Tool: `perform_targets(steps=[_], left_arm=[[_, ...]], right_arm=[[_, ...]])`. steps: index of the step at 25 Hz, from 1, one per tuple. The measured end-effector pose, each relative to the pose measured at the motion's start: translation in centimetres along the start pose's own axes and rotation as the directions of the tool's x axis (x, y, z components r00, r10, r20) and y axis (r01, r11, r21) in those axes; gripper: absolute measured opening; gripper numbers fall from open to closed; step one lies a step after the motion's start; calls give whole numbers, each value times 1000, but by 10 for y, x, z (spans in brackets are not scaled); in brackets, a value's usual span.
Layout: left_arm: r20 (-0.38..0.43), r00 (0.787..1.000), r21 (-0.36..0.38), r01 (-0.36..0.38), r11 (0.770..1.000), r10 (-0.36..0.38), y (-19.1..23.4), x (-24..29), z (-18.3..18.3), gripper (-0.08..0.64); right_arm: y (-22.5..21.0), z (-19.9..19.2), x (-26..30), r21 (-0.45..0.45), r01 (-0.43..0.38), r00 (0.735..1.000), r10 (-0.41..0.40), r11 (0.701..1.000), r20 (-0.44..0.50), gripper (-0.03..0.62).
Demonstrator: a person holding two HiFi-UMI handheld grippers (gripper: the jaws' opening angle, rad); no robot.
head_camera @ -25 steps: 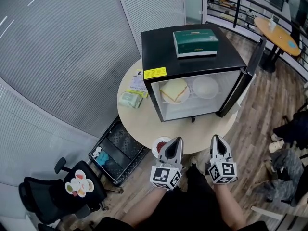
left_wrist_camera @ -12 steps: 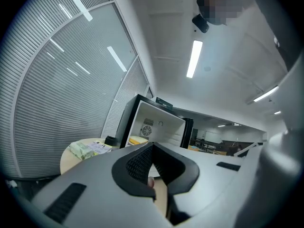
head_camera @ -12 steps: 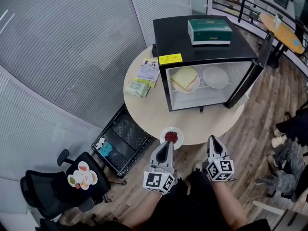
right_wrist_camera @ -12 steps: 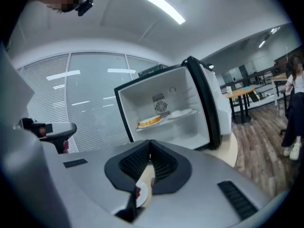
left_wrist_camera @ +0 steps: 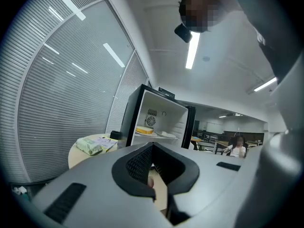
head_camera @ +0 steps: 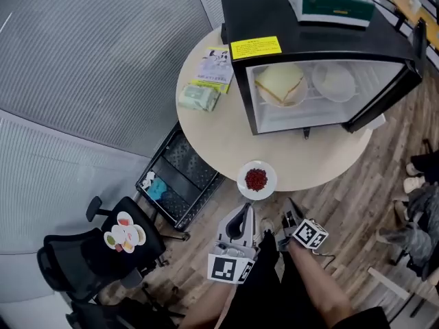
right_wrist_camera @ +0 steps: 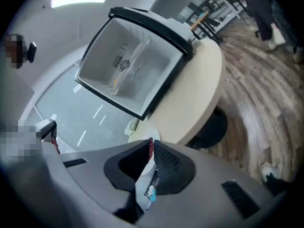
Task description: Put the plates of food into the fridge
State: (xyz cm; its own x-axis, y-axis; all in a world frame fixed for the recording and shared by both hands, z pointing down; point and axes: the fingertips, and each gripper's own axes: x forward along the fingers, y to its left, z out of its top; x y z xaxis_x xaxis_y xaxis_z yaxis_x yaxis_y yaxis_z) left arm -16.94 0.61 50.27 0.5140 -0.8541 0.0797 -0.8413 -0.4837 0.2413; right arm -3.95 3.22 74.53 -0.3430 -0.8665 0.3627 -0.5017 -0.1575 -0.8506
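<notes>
Head view overhead; both gripper views low, toward fridge

Red-food plate flat before open fridge — sandwich plate, pale plate inside.

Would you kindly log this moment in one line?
fridge open | sandwich plate, white plate inside | red-food plate on table | left gripper, right gripper shut

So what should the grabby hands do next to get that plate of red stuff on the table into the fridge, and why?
Probably reach the left gripper forward to the plate of red food and open its fingers at the rim. That plate sits alone near the table edge, right ahead of that gripper, which looks shut and empty, and the fridge already stands open.
</notes>
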Motion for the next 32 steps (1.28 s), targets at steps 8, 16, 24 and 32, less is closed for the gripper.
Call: perform_targets(steps=[8,16,24,32], left_arm=[[-14,1000,-43,-13,999,12,7,5,-37,5],[-26,999,-47,-48,998,47,16,-3,-38,5],[-27,999,-50,-43,998,42,13,-5,-39,5],[-11,1000,-54,13,998,-13,-8,-1,-23,5]], right_arm=[[-3,-61,47,300,-134,981,170,945,-96,118],[-14,-74,76,332,-77,980,133,940,-148,129],[-16,-67,74,270,-77,973,131,960,-188,20],[13,-41,40,383,-219,955,277,898,-104,20]])
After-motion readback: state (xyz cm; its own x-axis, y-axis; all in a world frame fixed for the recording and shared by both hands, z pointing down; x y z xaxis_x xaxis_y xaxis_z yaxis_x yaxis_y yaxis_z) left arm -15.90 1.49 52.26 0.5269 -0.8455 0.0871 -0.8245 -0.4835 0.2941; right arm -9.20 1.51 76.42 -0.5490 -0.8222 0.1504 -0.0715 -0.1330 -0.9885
